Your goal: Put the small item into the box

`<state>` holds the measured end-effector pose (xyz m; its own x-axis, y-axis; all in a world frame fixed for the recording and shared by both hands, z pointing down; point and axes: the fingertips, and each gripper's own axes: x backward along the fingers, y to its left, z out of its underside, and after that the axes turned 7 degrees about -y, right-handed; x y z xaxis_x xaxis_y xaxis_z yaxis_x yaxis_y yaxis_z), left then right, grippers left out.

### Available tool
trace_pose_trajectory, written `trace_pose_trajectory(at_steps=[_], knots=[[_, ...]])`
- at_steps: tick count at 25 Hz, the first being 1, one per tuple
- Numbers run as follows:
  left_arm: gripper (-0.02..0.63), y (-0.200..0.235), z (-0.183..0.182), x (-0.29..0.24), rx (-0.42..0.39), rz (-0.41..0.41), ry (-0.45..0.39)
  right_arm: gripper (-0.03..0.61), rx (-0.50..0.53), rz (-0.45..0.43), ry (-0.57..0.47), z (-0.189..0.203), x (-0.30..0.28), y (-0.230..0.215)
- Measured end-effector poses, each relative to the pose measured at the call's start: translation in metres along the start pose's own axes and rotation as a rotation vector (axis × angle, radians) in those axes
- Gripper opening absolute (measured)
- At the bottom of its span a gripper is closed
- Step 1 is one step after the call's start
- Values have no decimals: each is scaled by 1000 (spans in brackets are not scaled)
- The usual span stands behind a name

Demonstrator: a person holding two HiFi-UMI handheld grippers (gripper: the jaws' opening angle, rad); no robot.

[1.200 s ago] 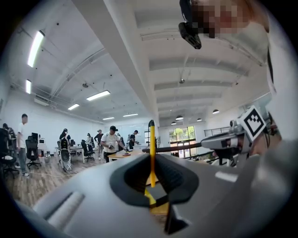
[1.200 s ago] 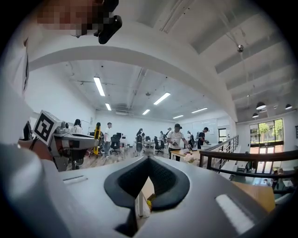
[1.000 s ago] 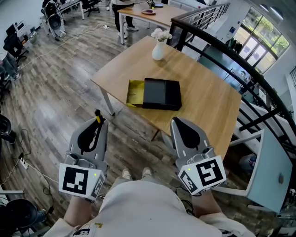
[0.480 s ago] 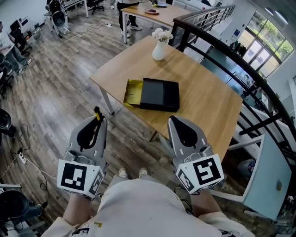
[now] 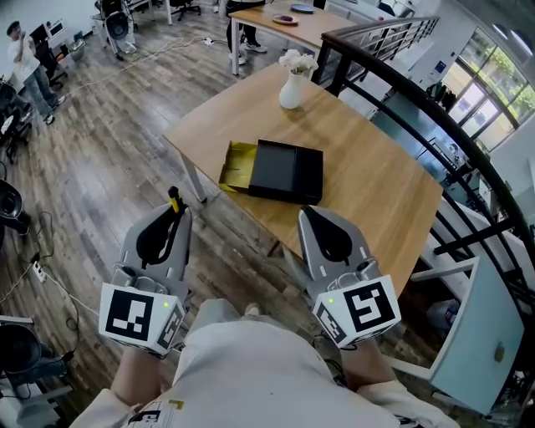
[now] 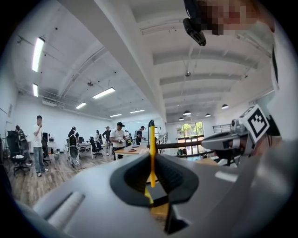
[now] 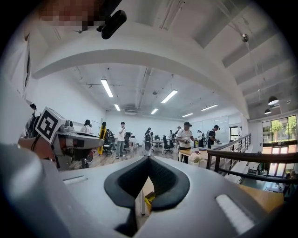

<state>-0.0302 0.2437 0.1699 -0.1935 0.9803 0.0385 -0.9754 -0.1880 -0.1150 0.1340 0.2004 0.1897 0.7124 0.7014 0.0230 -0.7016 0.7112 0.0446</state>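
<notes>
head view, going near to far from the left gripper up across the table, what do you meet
left gripper pinching a thin yellow item → black box with its yellow tray slid out → white vase of flowers → far table with a plate

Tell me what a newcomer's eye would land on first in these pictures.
The black box on the wooden table draws the eye first, its yellow inner tray slid out on the head view's left. Nearer the person, the left gripper is shut on a thin yellow item, and the right gripper is shut with nothing in it. A white vase of flowers stands at the table's far corner.
</notes>
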Motion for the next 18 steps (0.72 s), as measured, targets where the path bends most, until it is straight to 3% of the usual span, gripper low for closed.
trace_pose_trajectory(at_steps=[18], knots=[[23,-2,8,-22,-21,-1,1,-1,-1,-11,-9,9,-16,-18]])
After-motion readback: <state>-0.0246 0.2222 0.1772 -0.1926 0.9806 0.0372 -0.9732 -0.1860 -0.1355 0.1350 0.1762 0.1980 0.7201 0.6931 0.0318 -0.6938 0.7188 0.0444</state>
